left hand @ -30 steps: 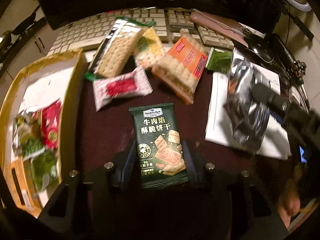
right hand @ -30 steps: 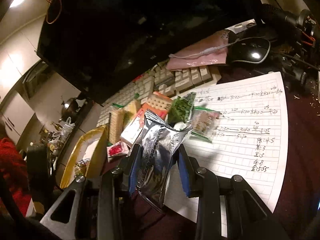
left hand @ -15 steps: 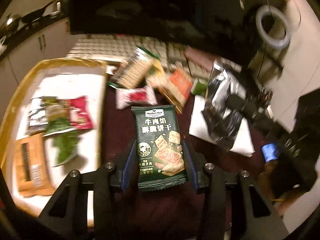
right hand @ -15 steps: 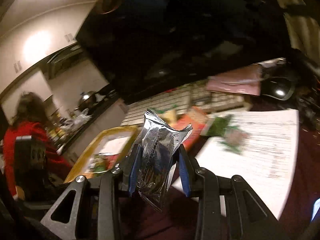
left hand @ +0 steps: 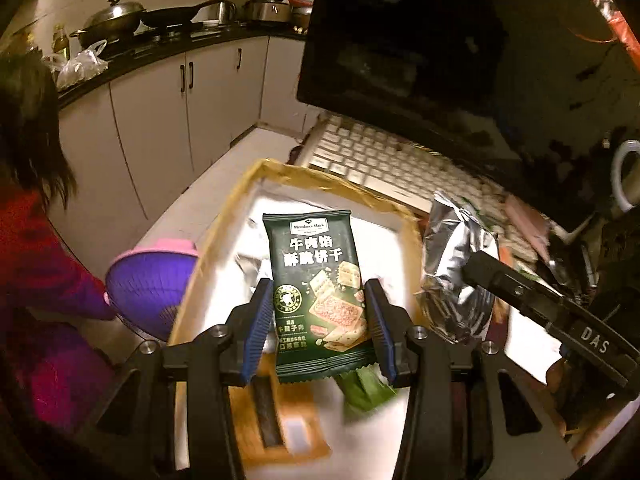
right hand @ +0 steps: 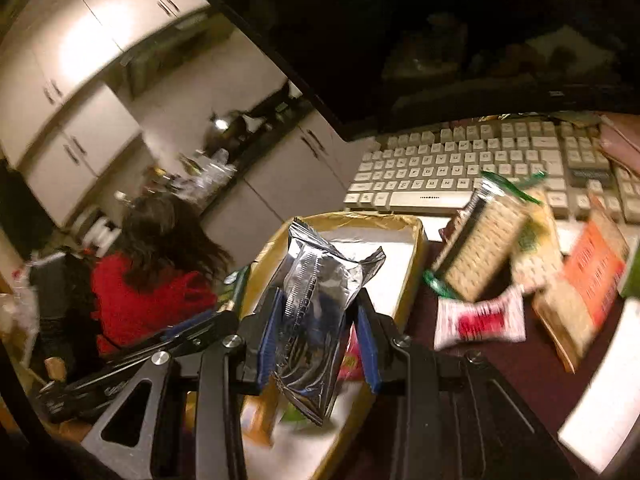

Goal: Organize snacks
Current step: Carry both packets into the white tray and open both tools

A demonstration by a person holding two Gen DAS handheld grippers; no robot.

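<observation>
My left gripper (left hand: 316,322) is shut on a dark green biscuit packet (left hand: 316,284) and holds it in the air over the yellow-rimmed box (left hand: 240,200). My right gripper (right hand: 318,338) is shut on a silver foil packet (right hand: 316,300), also above the box (right hand: 416,264); the packet shows in the left wrist view (left hand: 456,276) at the box's right rim. Several snack packets lie in the box under both grippers, partly hidden.
Cracker packets (right hand: 484,244), an orange packet (right hand: 592,276) and a red-and-white packet (right hand: 480,320) lie on the dark table right of the box. A white keyboard (right hand: 480,164) and a monitor (left hand: 420,40) stand behind. A person in red (right hand: 152,292) sits left, by a purple basket (left hand: 148,284).
Both grippers lifted their packets off the table and carried them left, from over the desk and paper to above the box.
</observation>
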